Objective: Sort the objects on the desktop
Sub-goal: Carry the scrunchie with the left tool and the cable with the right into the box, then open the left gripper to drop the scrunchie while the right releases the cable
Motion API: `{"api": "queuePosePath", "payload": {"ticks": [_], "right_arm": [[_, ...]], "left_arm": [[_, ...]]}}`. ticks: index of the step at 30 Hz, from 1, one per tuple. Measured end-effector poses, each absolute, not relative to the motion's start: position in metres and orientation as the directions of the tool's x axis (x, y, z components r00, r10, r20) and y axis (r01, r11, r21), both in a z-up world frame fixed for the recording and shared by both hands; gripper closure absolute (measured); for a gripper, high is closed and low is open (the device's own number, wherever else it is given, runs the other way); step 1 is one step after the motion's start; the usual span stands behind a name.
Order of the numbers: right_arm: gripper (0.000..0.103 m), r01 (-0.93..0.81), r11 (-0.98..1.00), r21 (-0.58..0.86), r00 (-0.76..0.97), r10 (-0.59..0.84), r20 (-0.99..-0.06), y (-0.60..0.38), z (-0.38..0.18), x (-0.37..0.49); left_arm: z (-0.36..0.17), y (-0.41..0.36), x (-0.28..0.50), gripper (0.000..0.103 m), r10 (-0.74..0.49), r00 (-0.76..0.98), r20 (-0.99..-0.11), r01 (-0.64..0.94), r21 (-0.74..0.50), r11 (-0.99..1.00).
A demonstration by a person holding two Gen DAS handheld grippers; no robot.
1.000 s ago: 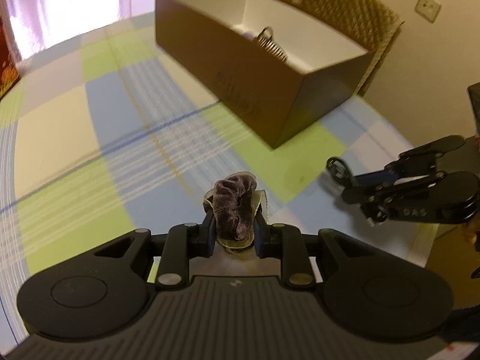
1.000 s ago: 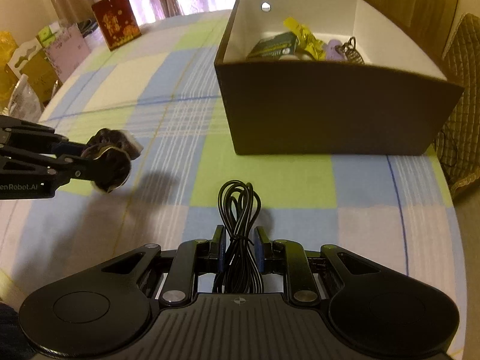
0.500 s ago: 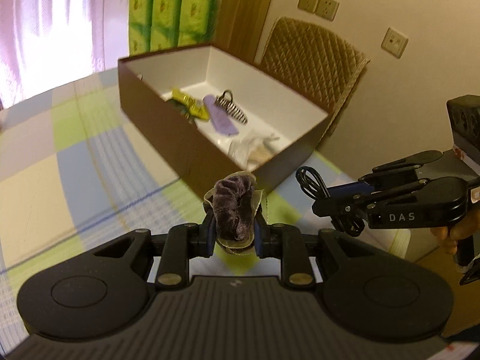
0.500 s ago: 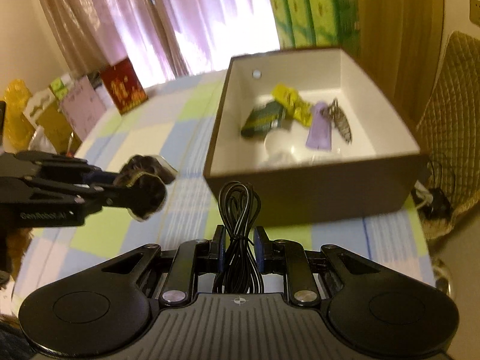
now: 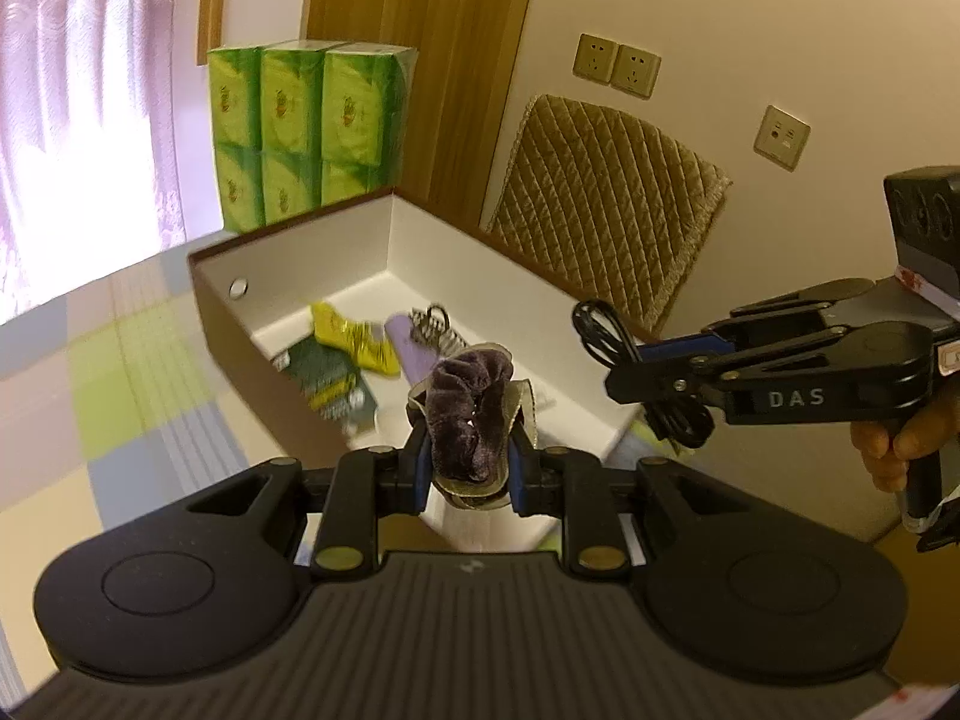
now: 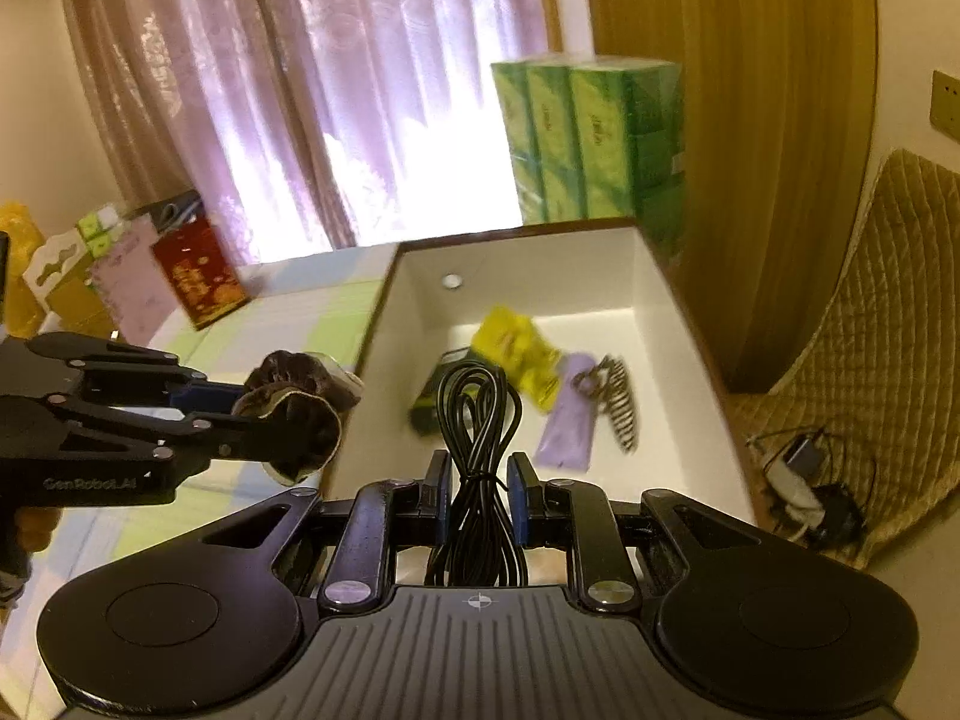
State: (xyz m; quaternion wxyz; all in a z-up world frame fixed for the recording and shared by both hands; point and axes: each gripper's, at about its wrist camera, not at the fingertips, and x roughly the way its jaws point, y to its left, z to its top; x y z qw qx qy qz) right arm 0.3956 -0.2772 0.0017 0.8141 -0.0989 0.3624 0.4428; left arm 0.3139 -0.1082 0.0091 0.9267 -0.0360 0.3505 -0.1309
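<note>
My left gripper [image 5: 468, 468] is shut on a dark purple velvet scrunchie [image 5: 471, 414] and holds it above the near edge of the brown box [image 5: 240, 336]. It also shows in the right wrist view [image 6: 294, 408]. My right gripper [image 6: 479, 498] is shut on a coiled black cable [image 6: 480, 420] above the box [image 6: 684, 324]; the cable also shows in the left wrist view [image 5: 606, 330]. The white inside of the box holds a yellow packet [image 6: 516, 354], a purple strip [image 6: 570, 420], a spring clip [image 6: 618, 402] and a dark green packet [image 5: 324, 372].
Stacked green tissue packs [image 5: 300, 126] stand behind the box. A quilted chair back [image 5: 600, 192] is to the right. A red gift bag [image 6: 198, 276] and other bags stand at the far left of the checked tablecloth [image 5: 120, 396].
Both grippers have risen and moved forward over the box with their objects held. The inside of the box has come into fuller view.
</note>
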Motion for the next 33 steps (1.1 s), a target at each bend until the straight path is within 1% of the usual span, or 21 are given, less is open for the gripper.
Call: {"api": "queuePosePath", "payload": {"ticks": [4,9,13,21,25,28,31,33], "right_arm": [[0.087,-0.789,0.596,0.147,0.334,0.617,-0.713,-0.259,-0.009,0.430],[0.087,-0.791,0.606,0.083,0.333,0.540,-0.773,-0.236,-0.036,0.464],[0.087,-0.788,0.612,0.060,0.329,0.502,-0.800,-0.224,-0.053,0.481],[0.087,-0.780,0.624,0.047,0.326,0.469,-0.821,-0.212,-0.071,0.502],[0.087,-0.783,0.621,0.035,0.326,0.457,-0.827,-0.208,-0.076,0.510],[0.087,-0.787,0.617,0.017,0.333,0.447,-0.830,-0.205,-0.079,0.512],[0.086,-0.789,0.614,0.011,0.335,0.445,-0.831,-0.205,-0.081,0.515],[0.086,-0.792,0.610,0.007,0.336,0.445,-0.830,-0.205,-0.080,0.515]], "left_arm": [[0.008,-0.114,0.349,0.083,-0.244,0.719,-0.651,0.224,-0.115,0.968],[-0.004,-0.114,0.395,0.083,-0.238,0.686,-0.687,0.203,-0.134,0.970],[-0.021,-0.115,0.428,0.083,-0.220,0.655,-0.723,0.181,-0.133,0.974],[-0.052,-0.110,0.478,0.083,-0.206,0.612,-0.764,0.123,-0.165,0.979],[-0.064,-0.113,0.491,0.083,-0.194,0.594,-0.781,0.118,-0.154,0.981],[-0.072,-0.116,0.498,0.080,-0.186,0.570,-0.801,0.117,-0.145,0.982],[-0.078,-0.117,0.502,0.078,-0.152,0.559,-0.815,0.106,-0.112,0.988],[-0.081,-0.116,0.503,0.075,-0.143,0.555,-0.819,0.101,-0.104,0.989]]}}
